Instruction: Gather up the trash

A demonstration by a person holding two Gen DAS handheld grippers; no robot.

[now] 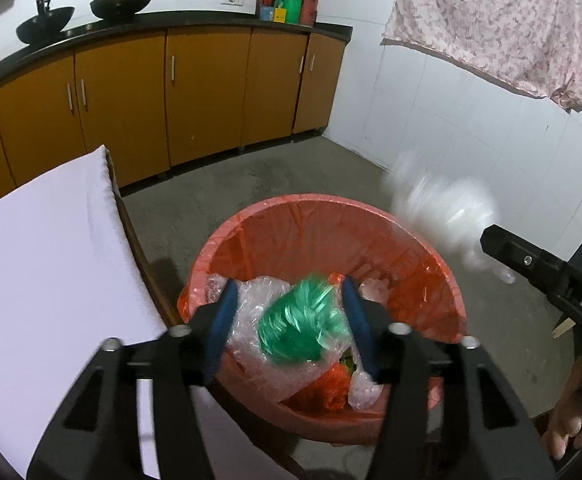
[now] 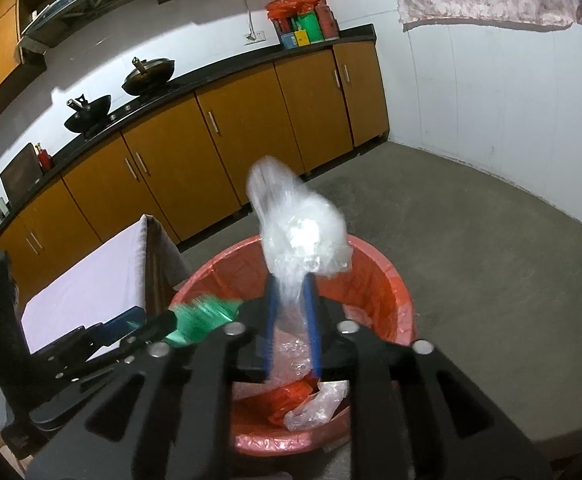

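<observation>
Grey concrete floor (image 2: 471,264), orange cabinets (image 1: 207,92) along the wall. Desk (image 1: 43,248) under a white cloth is seen just left of the bin. Red-lined trash bin (image 1: 431,248) stands on the floor, partly filled with clear plastic and red scraps. Right tongs (image 2: 291,320) are clamped on a clear plastic wad (image 2: 303,236), held above the bin. Left tongs (image 1: 291,324) are spread apart; a blurred green plastic wad (image 1: 303,328) is seen between the blue pads over the bin, contact unclear.
</observation>
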